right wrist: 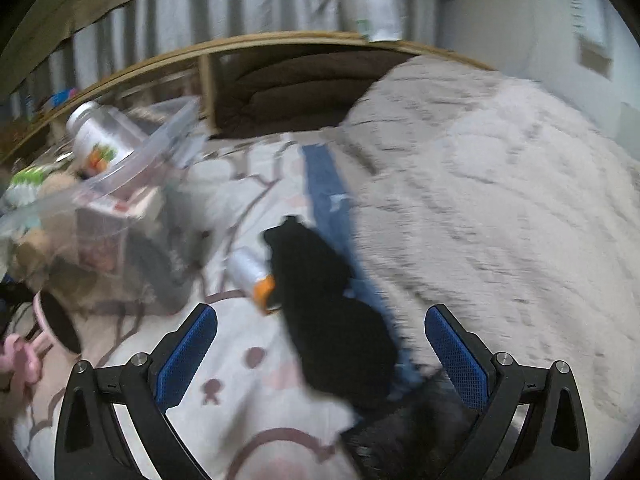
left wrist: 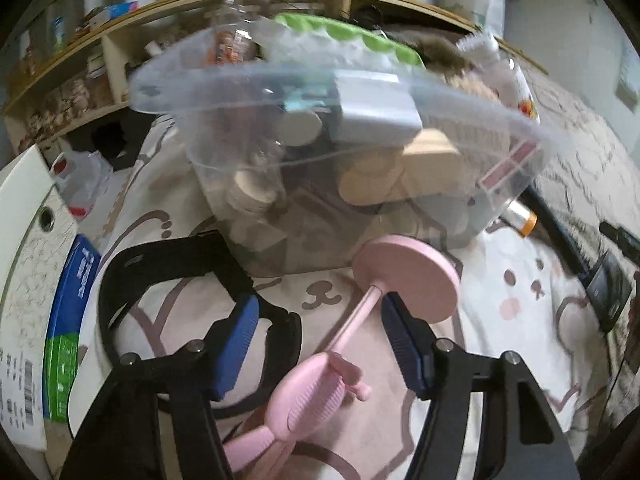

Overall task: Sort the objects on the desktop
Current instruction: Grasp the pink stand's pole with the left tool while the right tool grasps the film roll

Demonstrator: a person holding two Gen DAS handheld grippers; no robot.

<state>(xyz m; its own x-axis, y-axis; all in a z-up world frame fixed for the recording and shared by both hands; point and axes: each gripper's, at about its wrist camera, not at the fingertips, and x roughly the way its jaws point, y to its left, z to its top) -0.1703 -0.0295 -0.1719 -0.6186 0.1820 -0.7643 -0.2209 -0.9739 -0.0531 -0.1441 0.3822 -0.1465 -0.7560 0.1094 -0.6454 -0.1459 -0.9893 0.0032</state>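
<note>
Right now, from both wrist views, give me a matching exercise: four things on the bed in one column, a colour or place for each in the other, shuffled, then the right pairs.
Things:
1. phone stand
2. small bottle
3. clear bin
4. headband

Descriptions:
A. black, beside the left gripper
B. pink, between the left gripper's fingers
C. white with an orange cap
D. see-through, packed with items

Pairs: 1-B, 2-C, 3-D, 4-A

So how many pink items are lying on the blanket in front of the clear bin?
1: a pink stand with a round base, lying between the open fingers of the left gripper, just in front of the clear bin. Others may be hidden behind the bin.
</note>
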